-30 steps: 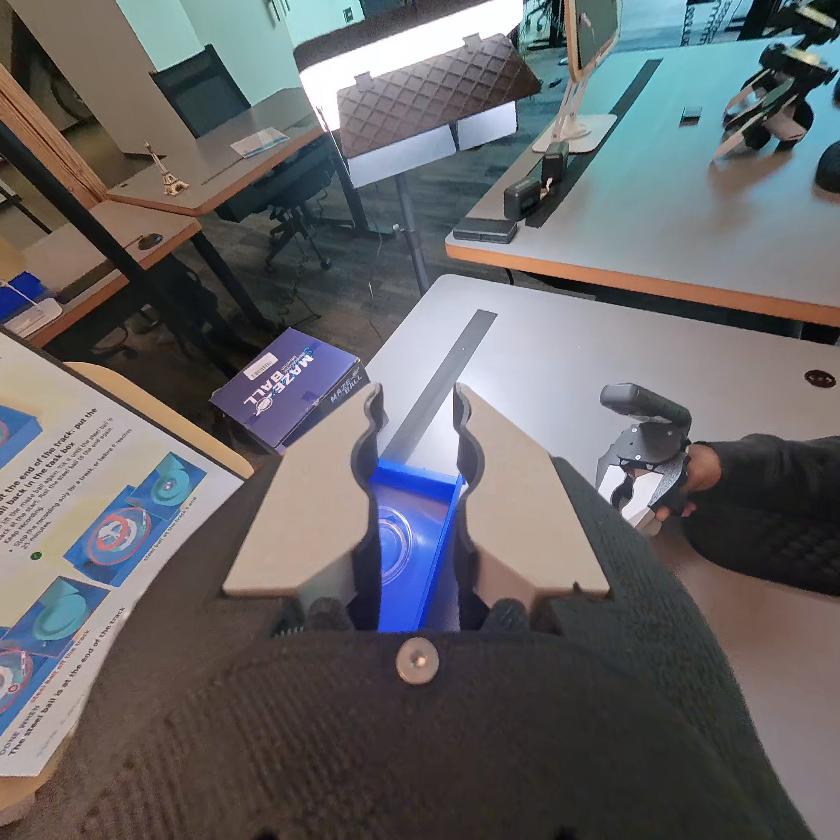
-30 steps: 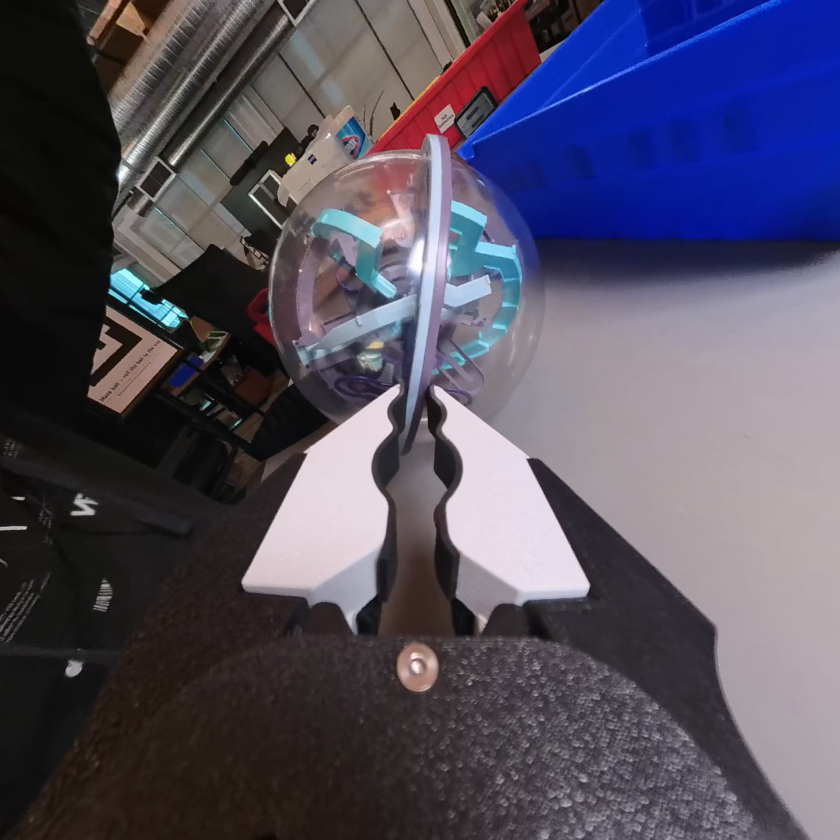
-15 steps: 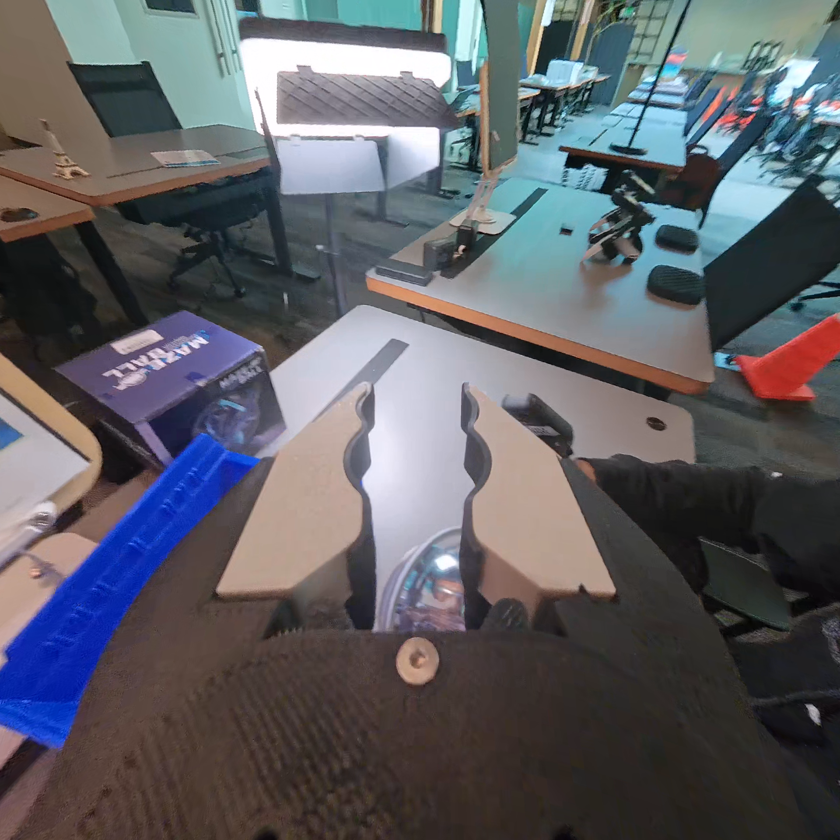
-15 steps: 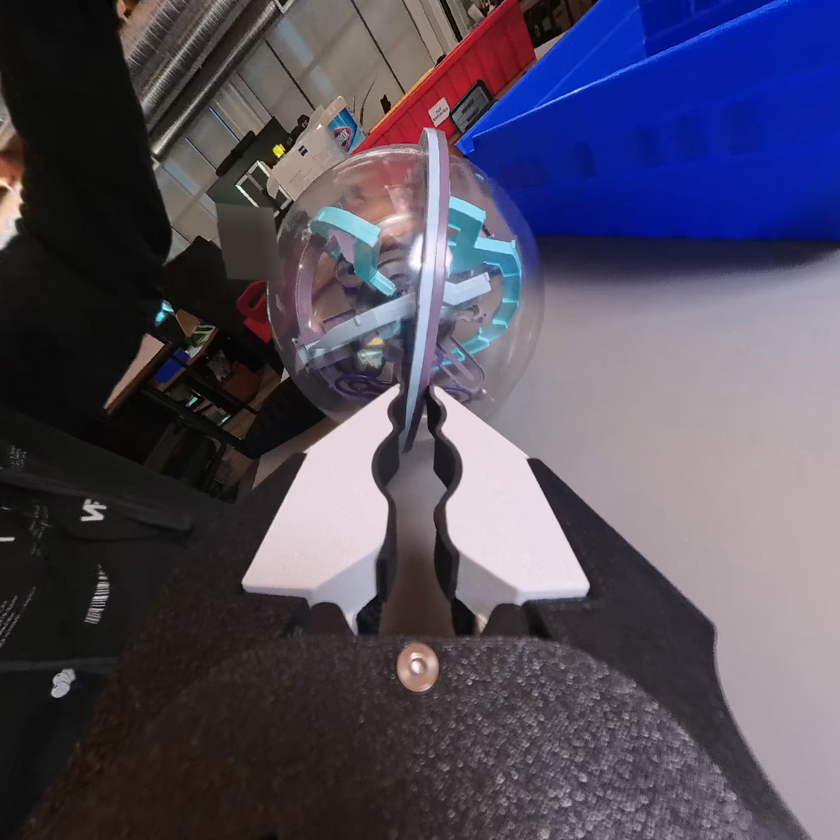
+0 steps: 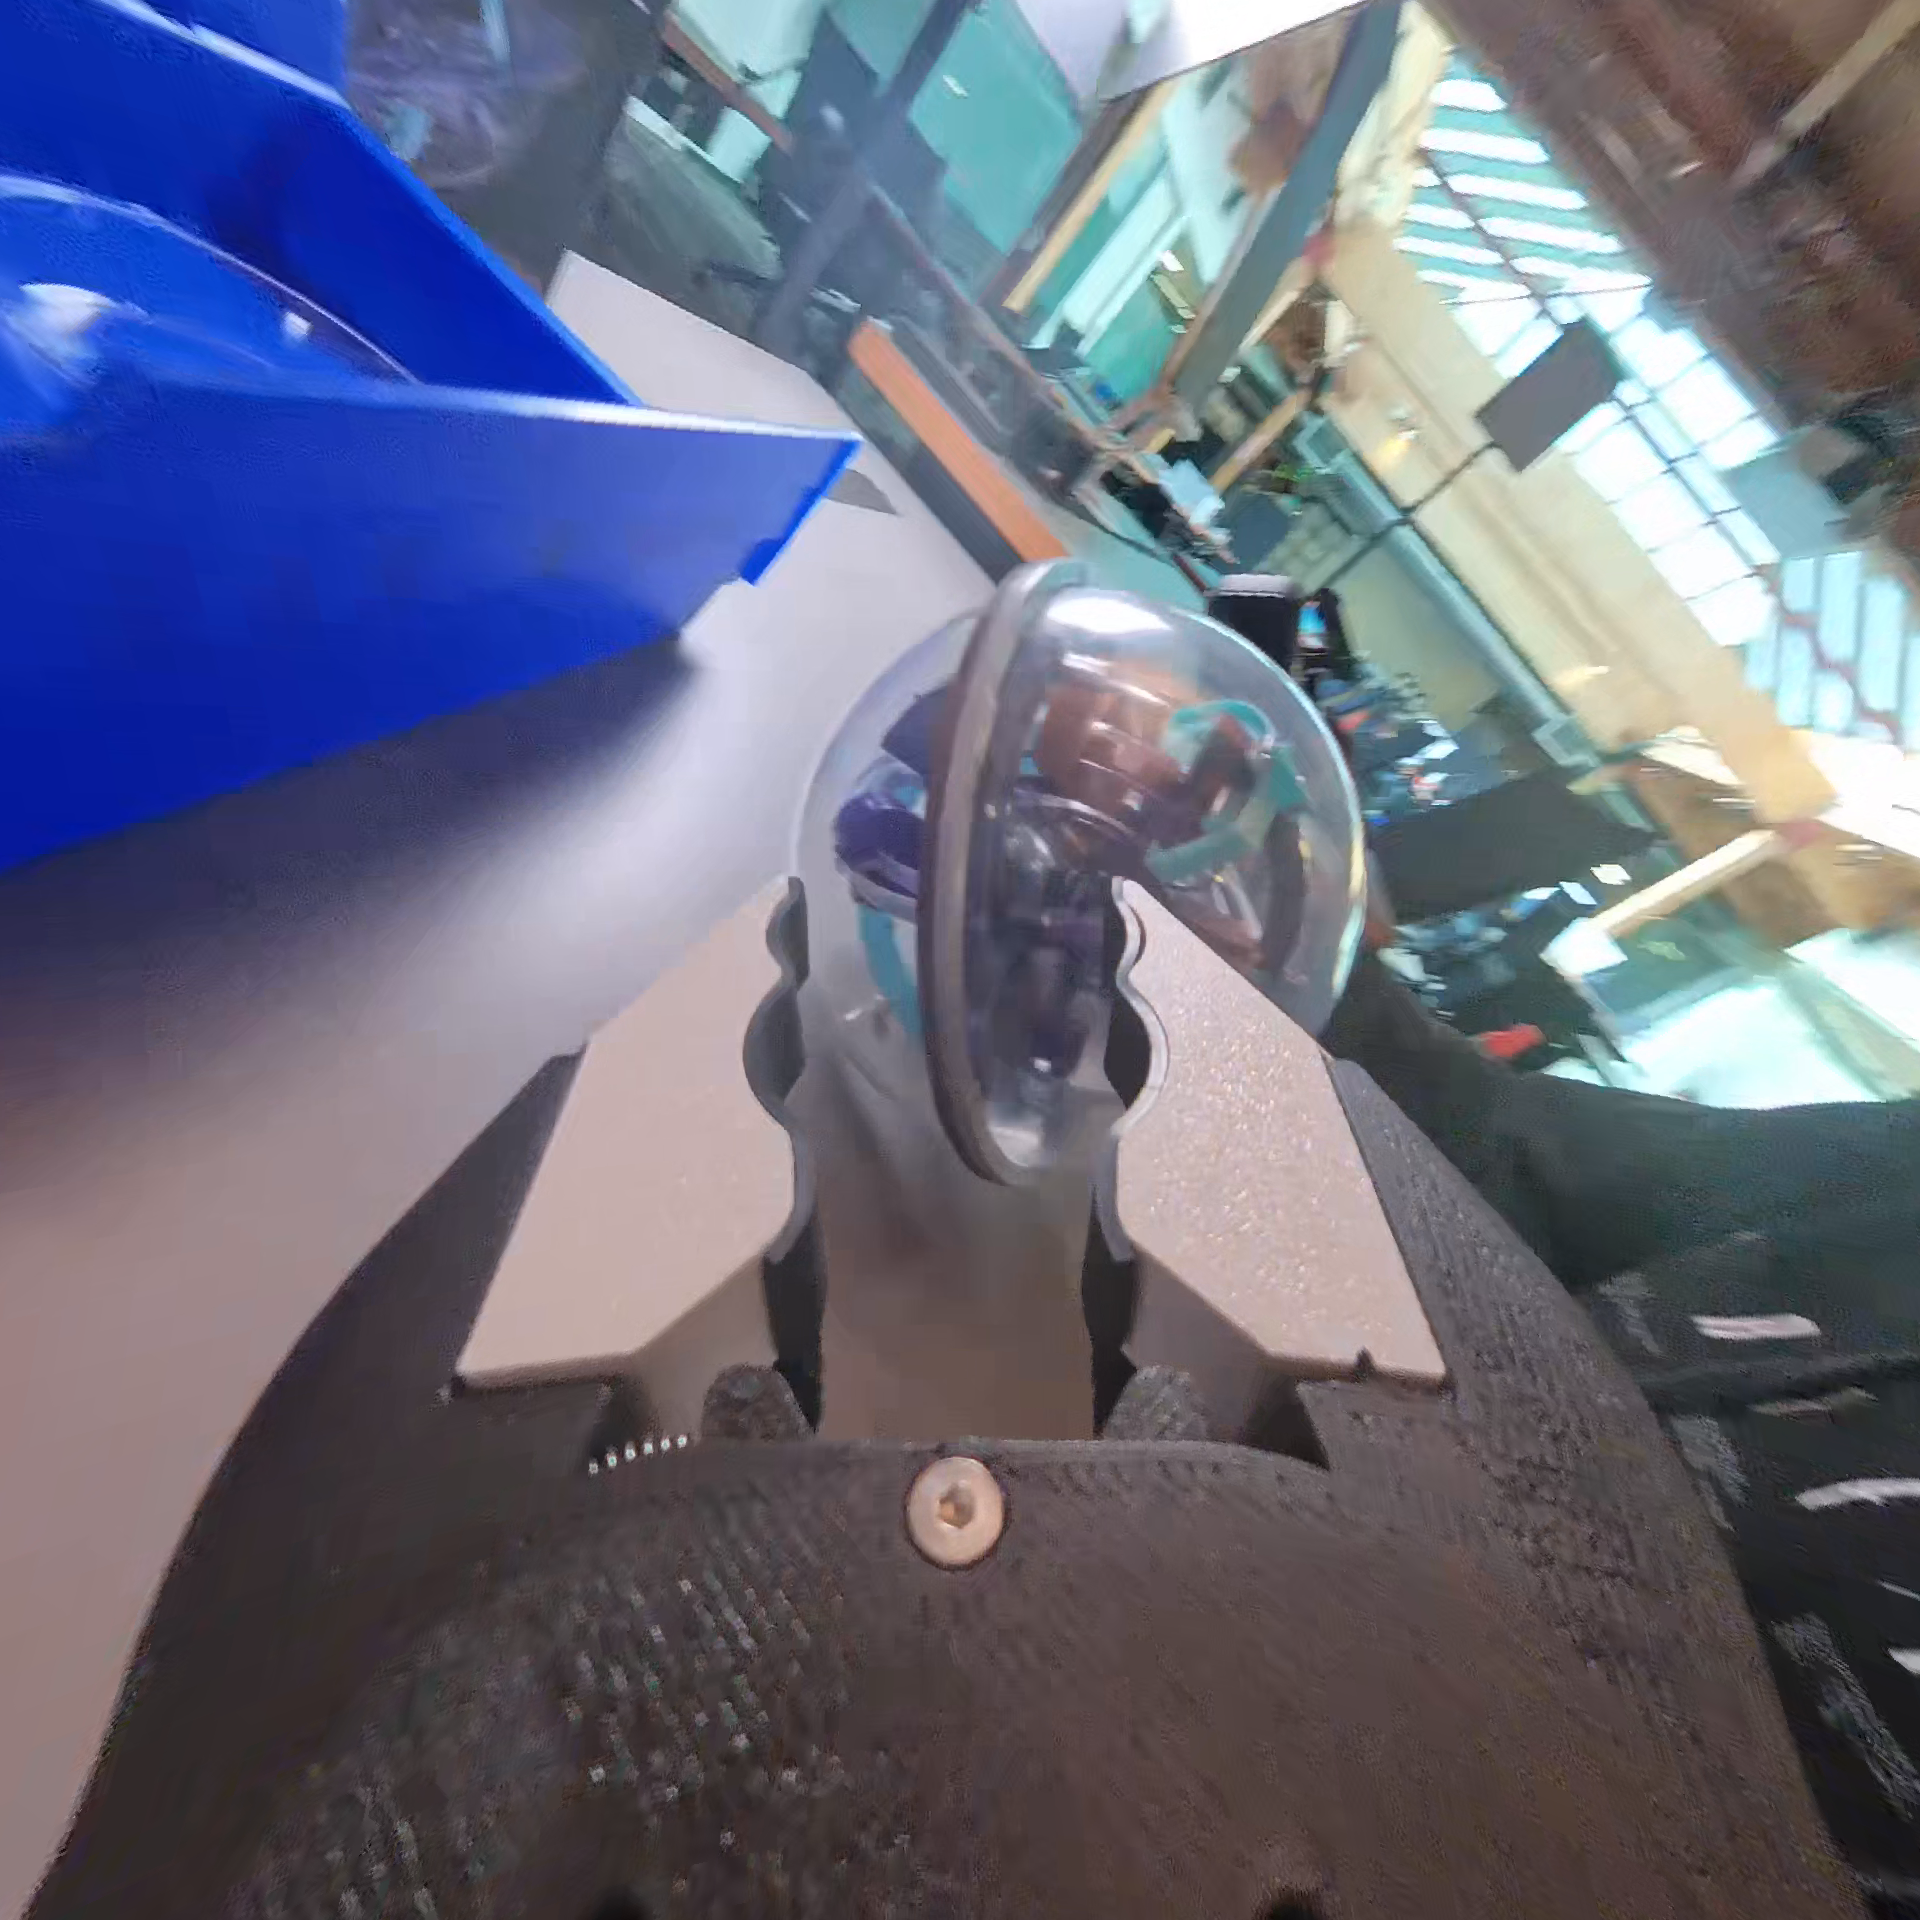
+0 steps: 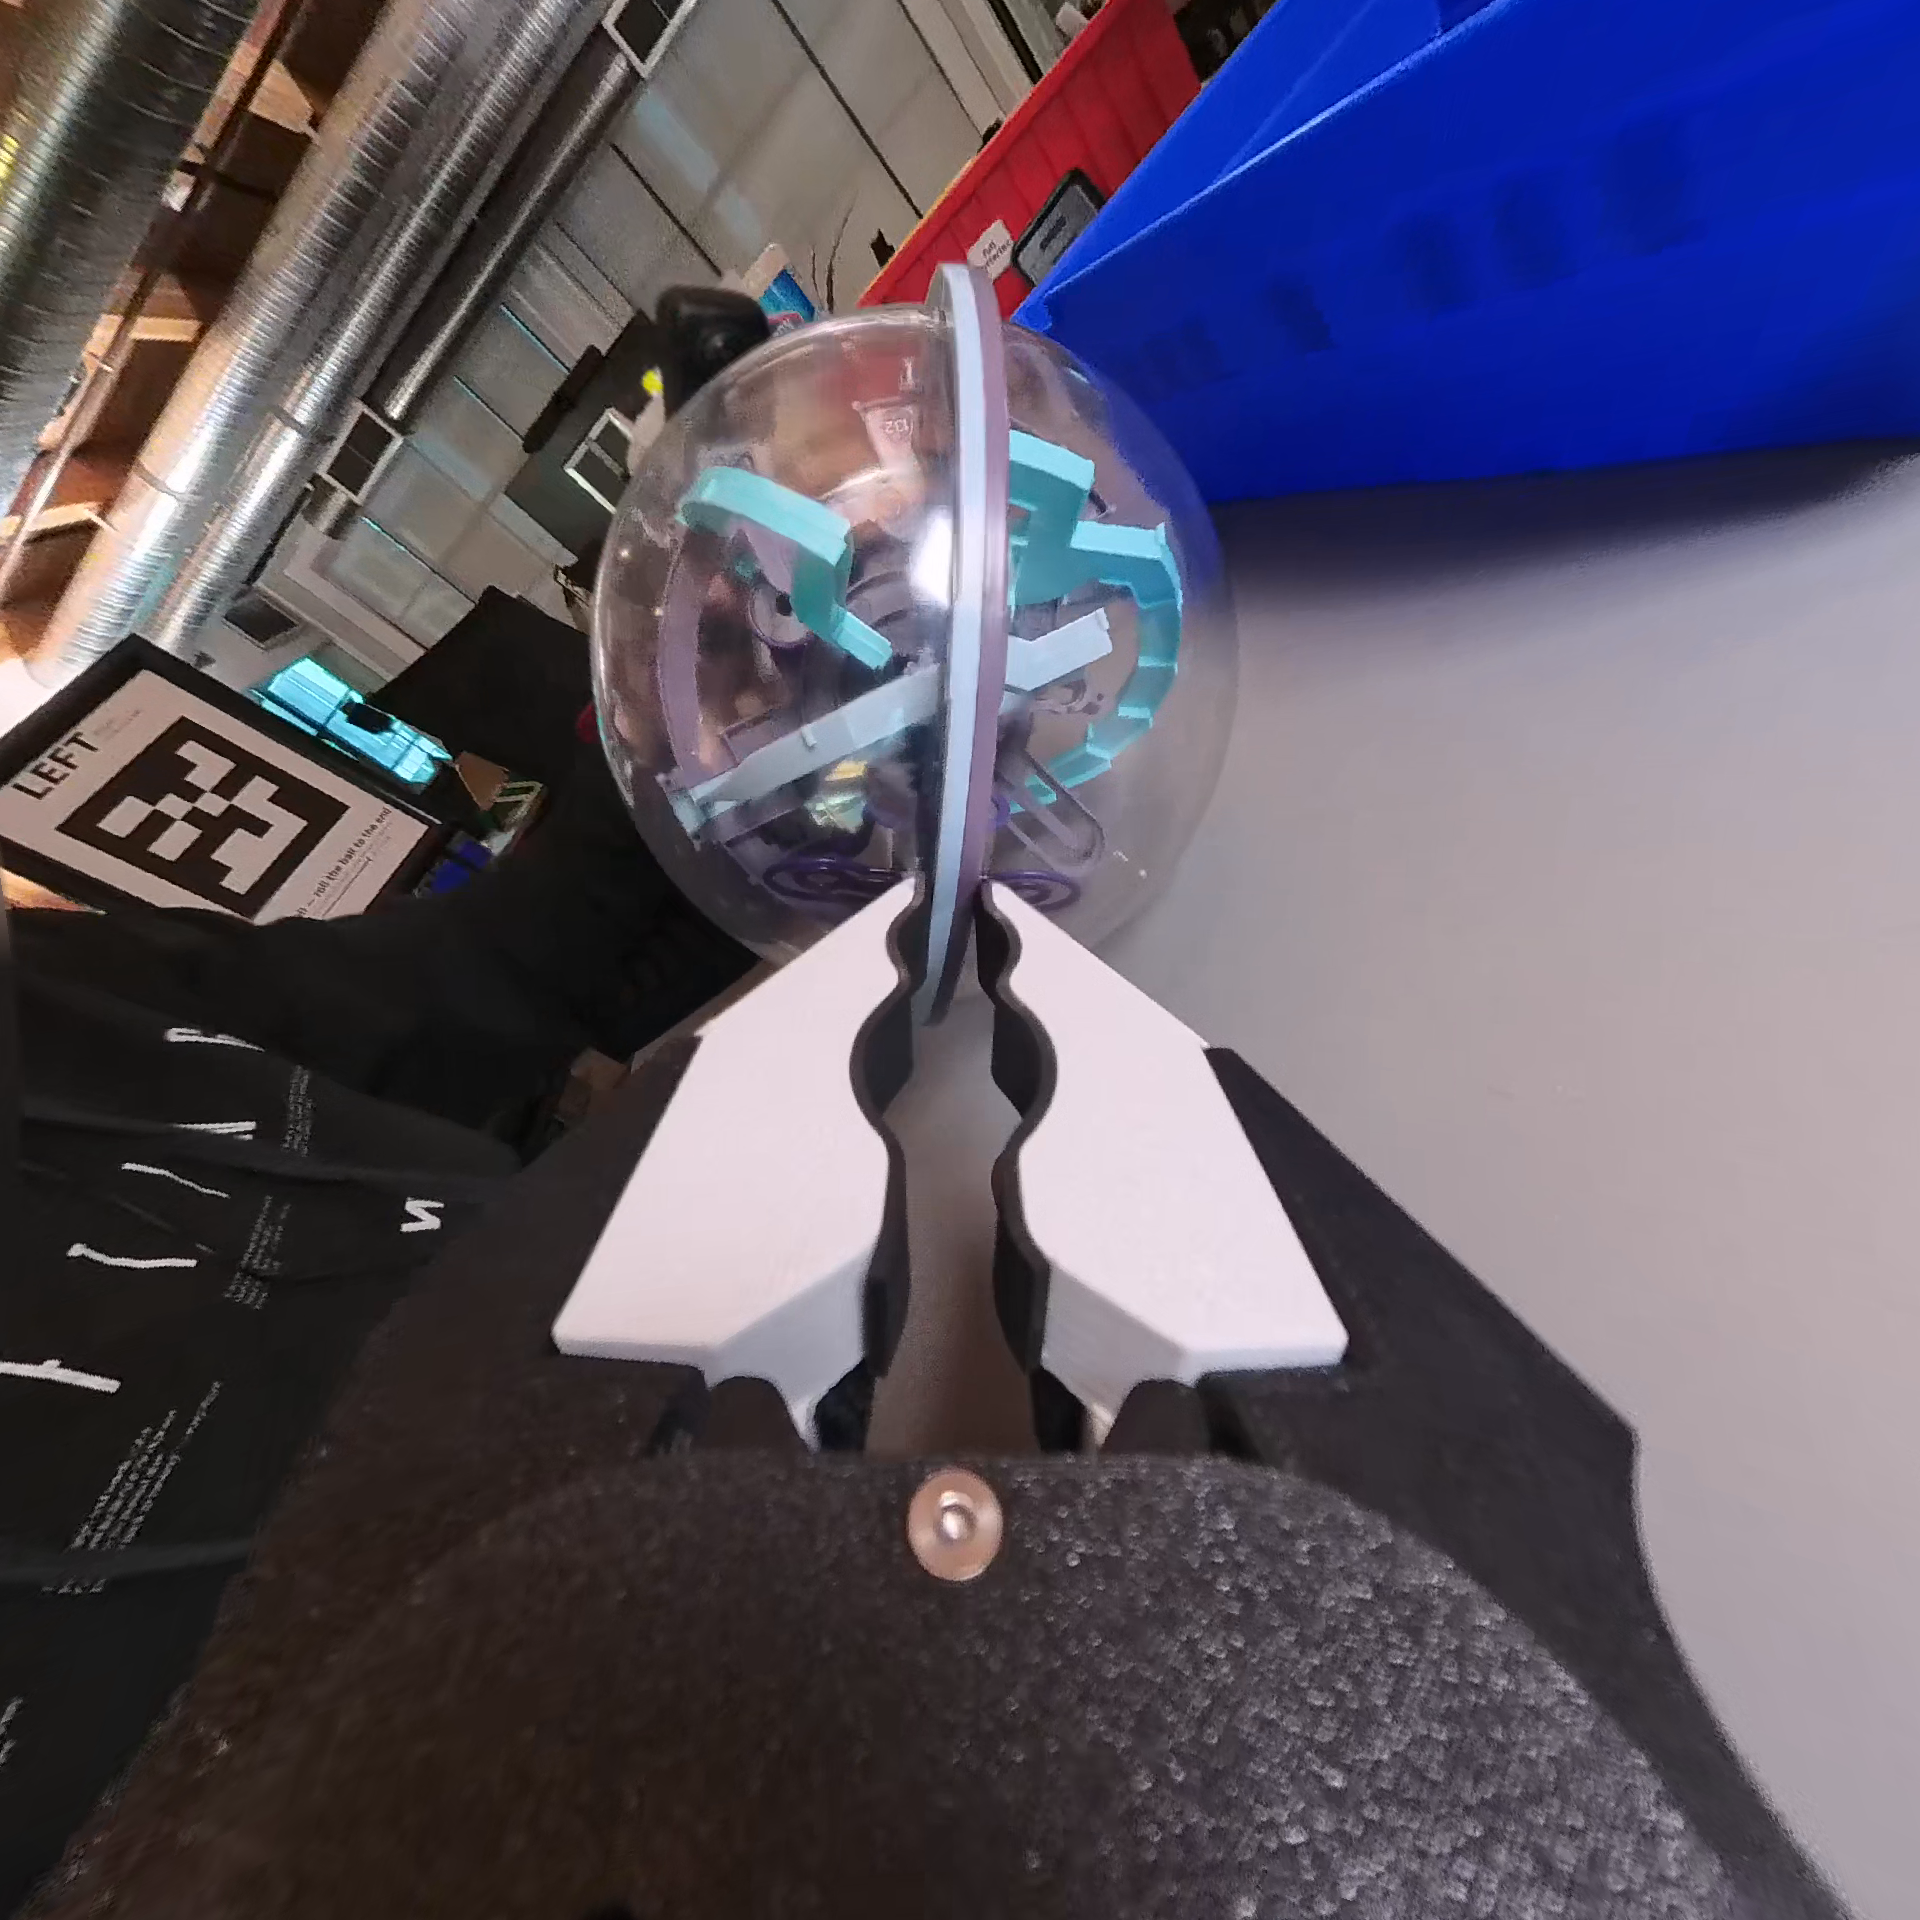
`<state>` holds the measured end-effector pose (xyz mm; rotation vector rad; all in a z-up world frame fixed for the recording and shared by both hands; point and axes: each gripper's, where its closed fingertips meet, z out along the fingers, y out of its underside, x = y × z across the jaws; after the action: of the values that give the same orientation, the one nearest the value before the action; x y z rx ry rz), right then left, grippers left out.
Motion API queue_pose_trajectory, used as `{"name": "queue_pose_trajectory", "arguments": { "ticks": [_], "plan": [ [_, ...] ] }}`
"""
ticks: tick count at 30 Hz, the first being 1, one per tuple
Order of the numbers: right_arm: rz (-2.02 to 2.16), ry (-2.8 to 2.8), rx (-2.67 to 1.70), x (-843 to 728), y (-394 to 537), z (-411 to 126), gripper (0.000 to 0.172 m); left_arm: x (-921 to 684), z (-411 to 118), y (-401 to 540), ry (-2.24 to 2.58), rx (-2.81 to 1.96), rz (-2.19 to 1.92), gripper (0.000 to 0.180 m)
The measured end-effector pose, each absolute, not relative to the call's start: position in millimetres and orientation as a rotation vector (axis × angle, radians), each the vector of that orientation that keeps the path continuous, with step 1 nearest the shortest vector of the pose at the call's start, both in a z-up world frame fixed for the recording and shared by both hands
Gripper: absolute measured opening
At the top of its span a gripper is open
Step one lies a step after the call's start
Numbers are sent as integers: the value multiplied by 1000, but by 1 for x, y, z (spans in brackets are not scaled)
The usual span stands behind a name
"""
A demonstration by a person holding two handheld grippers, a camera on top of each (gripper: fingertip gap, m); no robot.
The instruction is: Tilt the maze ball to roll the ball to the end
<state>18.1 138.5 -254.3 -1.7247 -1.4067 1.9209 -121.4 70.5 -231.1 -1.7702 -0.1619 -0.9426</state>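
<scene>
Maze ball (image 6: 914, 613): clear plastic sphere with teal, grey and purple track pieces inside and a flat grey-purple ring around its equator, ring standing on edge in both wrist views. It sits over the grey table (image 6: 1558, 935), just in front of the blue bin (image 6: 1507, 312). Right gripper (image 6: 948, 904): jaws narrow, both dark wavy pads pressed on the lower edge of the ring, one on each face, so the ball is pinched by its rim. Left gripper (image 5: 956, 904): jaws wide apart; the ring and part of the sphere (image 5: 1081, 831) lie between the fingers. The left-hand pad stands clear of the shell with table visible in the gap; the right-hand fingertip (image 5: 1132, 914) overlaps the dome, contact there cannot be judged because of motion blur. Left view is strongly rolled and blurred. Surroundings: blue bin (image 5: 312, 520) at upper left in the left view, a red container (image 6: 997, 187) behind it in the right view, a black-and-white marker card (image 6: 208, 810) at left, and a person's dark sleeve (image 5: 1662, 1195) at right in the left view.
</scene>
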Motion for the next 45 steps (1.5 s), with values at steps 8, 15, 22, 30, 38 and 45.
{"name": "queue_pose_trajectory", "arguments": {
  "ticks": [8, 15, 22, 30, 38, 45],
  "plan": [
    [1980, -1349, -1710, 23, 150, -248, 5, -91, -242, 61, 102, -1761, -1210, 41],
    [2012, -1273, -1733, 26, 162, -247, 5, -86, -247, 67, 118, -1757, -1195, 27],
    [2008, -1224, -1635, 26, 168, -221, 5, -83, -229, 68, 177, -1731, -1067, 6],
    [1880, -1302, -1450, 25, 166, -158, 5, -85, -177, 68, 250, -1611, -942, 6],
    [1739, -1420, -1285, 23, 155, -76, 5, -88, -100, 58, 324, -1440, -823, 6],
    [1623, -1492, -1177, 28, 144, -10, 6, -83, -42, 48, 386, -1329, -739, 6]
  ]
}}
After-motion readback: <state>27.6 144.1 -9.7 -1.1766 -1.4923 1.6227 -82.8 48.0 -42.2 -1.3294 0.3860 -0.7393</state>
